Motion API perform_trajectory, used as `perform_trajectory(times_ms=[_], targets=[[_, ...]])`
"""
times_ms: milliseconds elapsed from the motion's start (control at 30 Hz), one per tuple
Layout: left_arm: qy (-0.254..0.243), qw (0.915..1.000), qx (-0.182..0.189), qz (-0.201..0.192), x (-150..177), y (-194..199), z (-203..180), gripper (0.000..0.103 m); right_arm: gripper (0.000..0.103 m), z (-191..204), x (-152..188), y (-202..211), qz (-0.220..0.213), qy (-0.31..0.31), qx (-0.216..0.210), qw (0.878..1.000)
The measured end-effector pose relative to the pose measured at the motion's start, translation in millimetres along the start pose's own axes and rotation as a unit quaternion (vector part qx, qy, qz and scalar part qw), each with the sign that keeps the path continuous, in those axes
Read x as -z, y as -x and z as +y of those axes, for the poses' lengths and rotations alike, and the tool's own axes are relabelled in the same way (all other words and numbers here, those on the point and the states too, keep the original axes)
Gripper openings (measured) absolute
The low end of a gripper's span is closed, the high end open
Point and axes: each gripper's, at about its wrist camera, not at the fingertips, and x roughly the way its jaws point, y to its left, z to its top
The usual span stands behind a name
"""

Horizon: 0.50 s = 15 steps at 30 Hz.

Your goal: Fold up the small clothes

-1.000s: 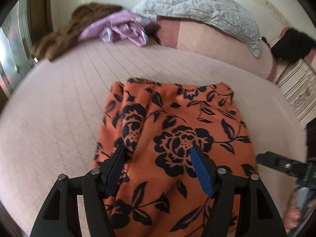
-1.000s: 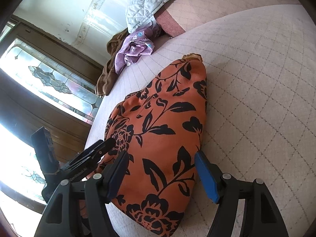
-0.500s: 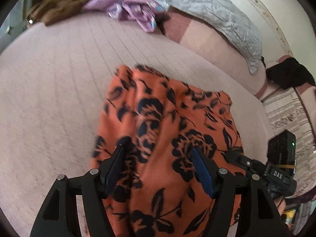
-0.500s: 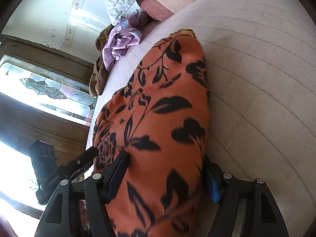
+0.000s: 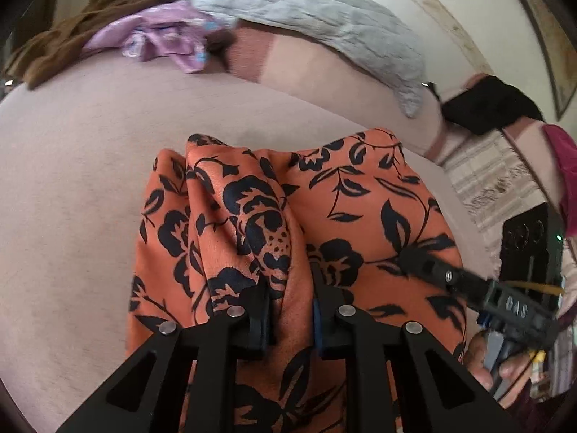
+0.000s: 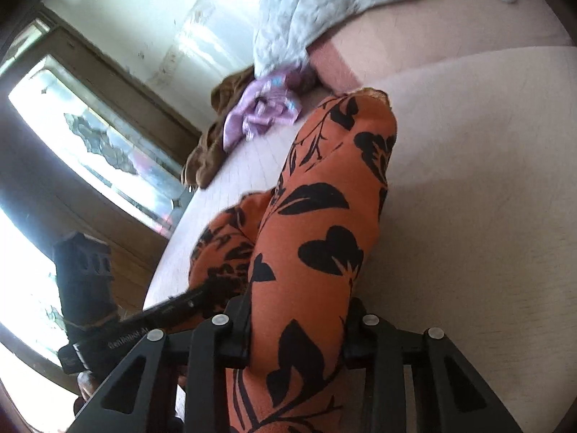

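— While both tools are angling down at the bed [image 5: 72, 216], what is the left gripper [image 5: 290, 310] doing?
— Its jaws have just been closing, and now they are pinching a raised ridge of the orange floral garment [image 5: 360, 209] between the pads, with only a narrow gap left.
— And the right gripper [image 6: 295, 324]?
— Its jaws have also just been closing; they are squeezing a thicker roll of the same cloth, so they are standing a little wider. In the left view it is reaching in from the right side, with the person's fingers [image 5: 479, 353] curling round its handle.
— Where is the garment lying?
— It is bunching up from the near edge of the bed towards the middle, its near end gathered in both grips.
— What is sitting farther back?
— A purple garment [image 5: 162, 36] and a brown one [image 5: 79, 43] are lying at the far left corner, beside a grey quilted pillow [image 5: 324, 25] along the far edge.
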Motion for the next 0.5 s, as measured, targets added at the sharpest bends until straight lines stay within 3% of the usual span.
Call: perform_trajectory(times_ms=[133, 200, 267, 333, 367, 400, 500], targets=[[-0.019, 0.9990, 0.039, 0.010, 9, -8, -40, 0.019, 0.035, -32, -12, 53, -0.030, -0.030, 0.015, 0.999], [-0.049, 0.9976, 0.040, 0.028, 20, -16, -62, 0.020, 0.035, -53, -14, 74, -0.030, -0.048, 0.030, 0.998], [-0.076, 0.9960, 0.020, 0.044, 27, -23, -72, 0.022, 0.035, -77, -9, 83, -0.016, -0.061, 0.061, 0.996], [-0.095, 0.9947, -0.006, 0.037, 27, -23, -75, 0.025, 0.042, -106, -4, 77, 0.018, -0.101, 0.087, 0.991], [-0.094, 0.9949, -0.006, 0.034, 25, -21, -74, 0.029, 0.054, -116, -2, 71, 0.036, -0.119, 0.093, 0.988], [-0.088, 0.9957, -0.007, 0.027, 22, -17, -71, 0.030, 0.059, -130, 0, 62, 0.056, -0.145, 0.103, 0.982], [-0.072, 0.9964, -0.043, -0.009, 14, -3, -57, 0.041, 0.061, -123, -8, 67, 0.043, -0.133, 0.116, 0.983]])
